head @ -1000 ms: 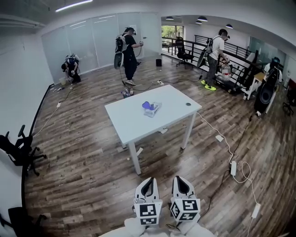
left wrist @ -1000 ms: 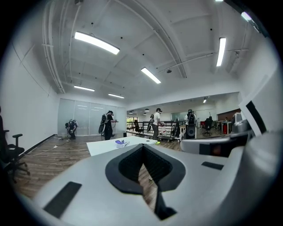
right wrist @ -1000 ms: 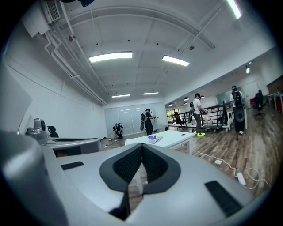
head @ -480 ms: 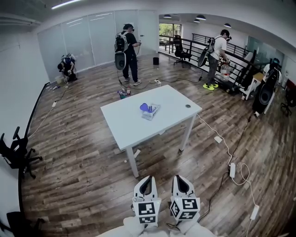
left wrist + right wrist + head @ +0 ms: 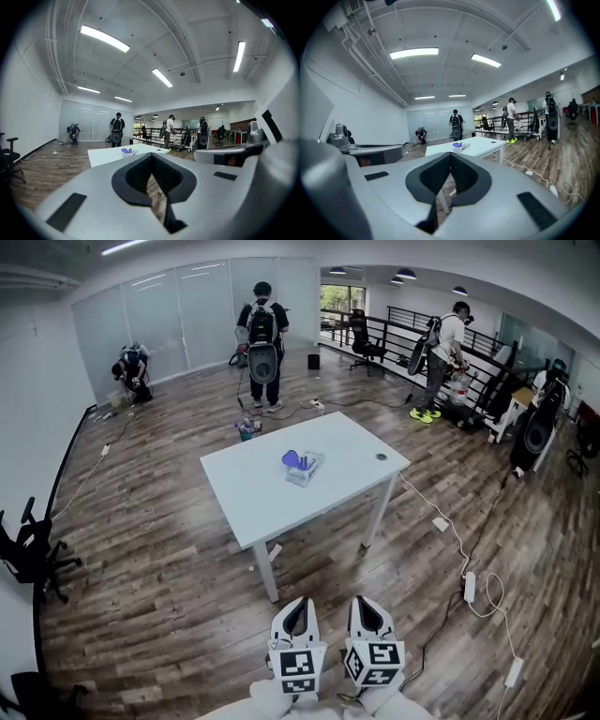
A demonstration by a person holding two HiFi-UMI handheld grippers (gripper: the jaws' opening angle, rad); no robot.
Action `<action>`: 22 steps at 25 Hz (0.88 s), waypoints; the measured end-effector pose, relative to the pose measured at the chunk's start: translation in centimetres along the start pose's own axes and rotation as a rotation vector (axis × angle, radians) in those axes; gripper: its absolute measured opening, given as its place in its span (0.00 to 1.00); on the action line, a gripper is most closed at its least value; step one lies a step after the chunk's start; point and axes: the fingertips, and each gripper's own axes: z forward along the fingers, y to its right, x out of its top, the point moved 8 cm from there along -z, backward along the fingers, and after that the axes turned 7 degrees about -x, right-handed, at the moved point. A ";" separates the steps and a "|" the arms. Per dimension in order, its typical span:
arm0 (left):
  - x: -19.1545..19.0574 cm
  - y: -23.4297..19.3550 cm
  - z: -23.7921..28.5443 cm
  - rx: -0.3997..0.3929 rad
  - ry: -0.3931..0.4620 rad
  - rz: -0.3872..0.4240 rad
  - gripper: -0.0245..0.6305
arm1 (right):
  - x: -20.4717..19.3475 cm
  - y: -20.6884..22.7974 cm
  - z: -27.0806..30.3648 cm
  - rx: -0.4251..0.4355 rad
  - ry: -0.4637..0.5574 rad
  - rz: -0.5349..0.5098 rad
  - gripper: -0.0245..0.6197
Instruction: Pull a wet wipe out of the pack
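Note:
The wet wipe pack [image 5: 303,466], clear with a purple top, lies near the middle of a white table [image 5: 272,502] a few steps ahead of me. Low in the head view, my left gripper [image 5: 298,613] and right gripper [image 5: 369,611] are held side by side, far short of the table. Both point level toward it. Both have their jaws shut with nothing between them. The left gripper view shows the pack [image 5: 126,151] small beyond the left gripper [image 5: 151,155]. In the right gripper view the pack [image 5: 459,146] is beyond the right gripper [image 5: 450,154].
Wooden floor lies between me and the table. A white cable and power strip [image 5: 472,585] trail on the floor at the right. A black office chair [image 5: 33,554] stands at the left wall. Several people [image 5: 262,343] work at the back, near a railing [image 5: 394,334].
The table and pack have drawn slightly nearer in the head view. The person at the back has turned and shifted right. Both grippers keep their place and stay shut.

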 end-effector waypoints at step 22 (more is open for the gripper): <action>0.1 -2.0 2.1 -0.006 0.015 -0.014 0.04 | 0.4 -0.3 2.1 -0.020 0.000 -0.017 0.05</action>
